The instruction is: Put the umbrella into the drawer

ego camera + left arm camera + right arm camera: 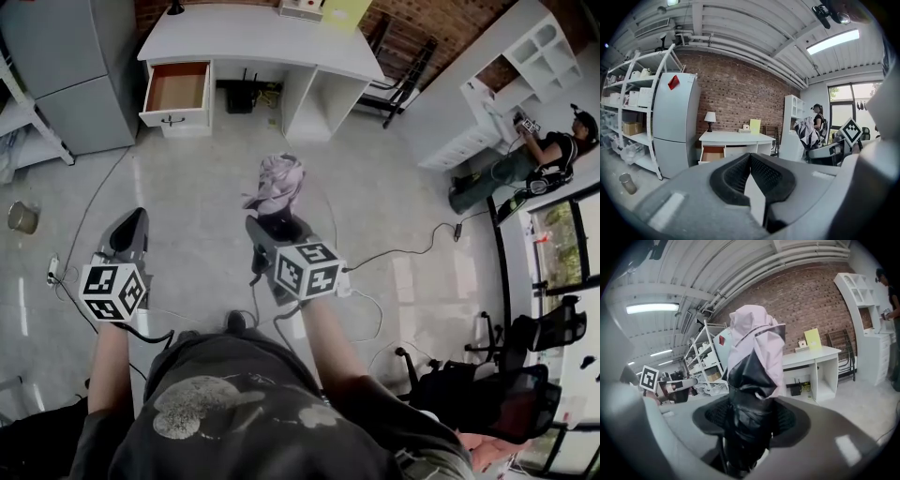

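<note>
– Since we've got the umbrella [277, 183] clamped in the right claw [274, 228], held up mid-room and well apart from the open drawer [176, 89] in the white counter [262, 37], how do we reckon it handles?

– Light, and floppy up top, we'd say. The pink and black canopy is loose fabric bunched above the pads, so that part squishes and probably slides around. Our grip sits lower, on the dark folded bit where the stiff shaft should run inside. Looks like the right spot to us: firm core, less slip.

– And the left claw [127, 234]?

– Jaws together, nothing in it, hanging out to the side. We could use it to steady the loose end if the fabric snags on the drawer edge. Looks like a folded compact one, so we think it fits, but we'd lay it in lengthwise rather than drop it.
</note>
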